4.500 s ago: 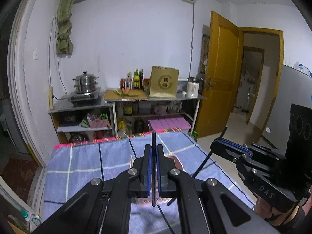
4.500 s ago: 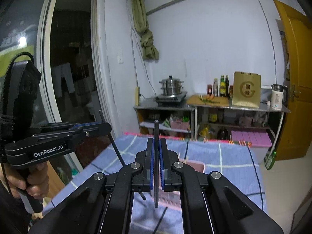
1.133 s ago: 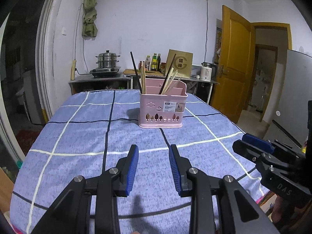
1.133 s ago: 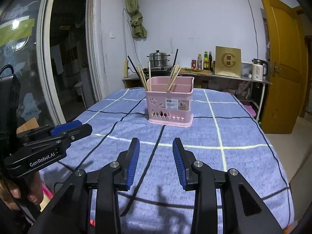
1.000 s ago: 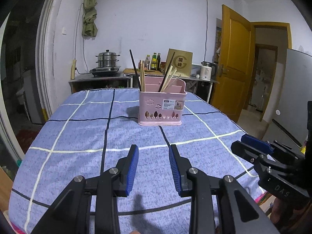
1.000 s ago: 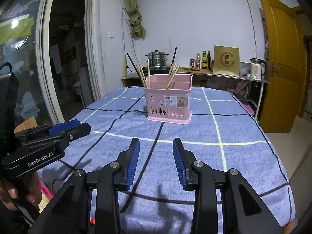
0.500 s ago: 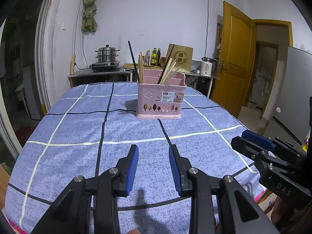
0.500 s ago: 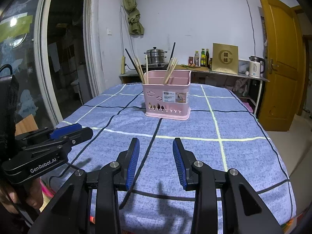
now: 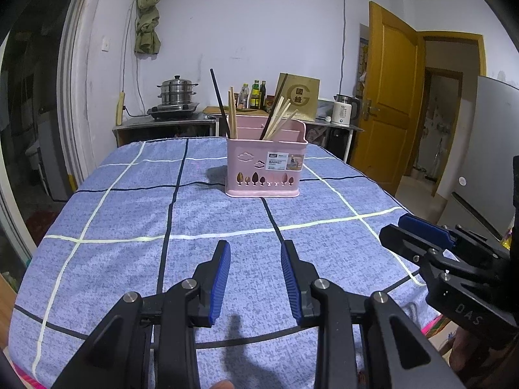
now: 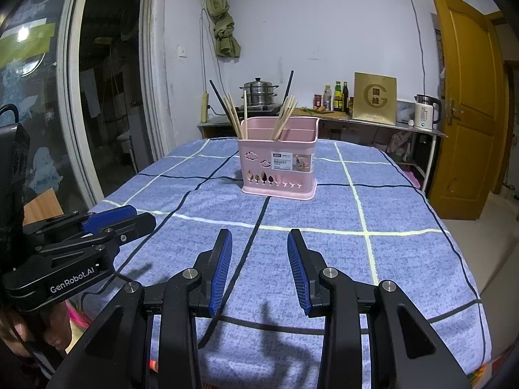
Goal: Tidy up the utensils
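Observation:
A pink utensil basket [image 9: 266,165] [image 10: 278,165] stands upright on the blue checked tablecloth [image 9: 129,214] [image 10: 389,246]. Several wooden chopsticks [image 9: 232,113] [image 10: 285,116] and two black chopsticks [image 9: 218,97] [image 10: 289,87] stick up out of its compartments. My left gripper [image 9: 255,253] hovers open and empty over the near part of the table, well short of the basket. Beside it, my right gripper [image 10: 259,243] is also open and empty. Each gripper shows at the edge of the other's view: the right gripper [image 9: 415,230], the left gripper [image 10: 129,217].
Behind the table a metal counter [image 9: 168,121] carries a steel steamer pot [image 9: 176,89], bottles [image 10: 337,97], a gold box [image 10: 374,100] and a white kettle [image 10: 425,111]. A yellow door [image 9: 389,97] stands open at the right. A glass door [image 10: 65,97] lies at the left.
Earlier each gripper was shut on a black chopstick above the basket; now both are open and empty, drawn back to the near table edge. Over the last second they barely moved.

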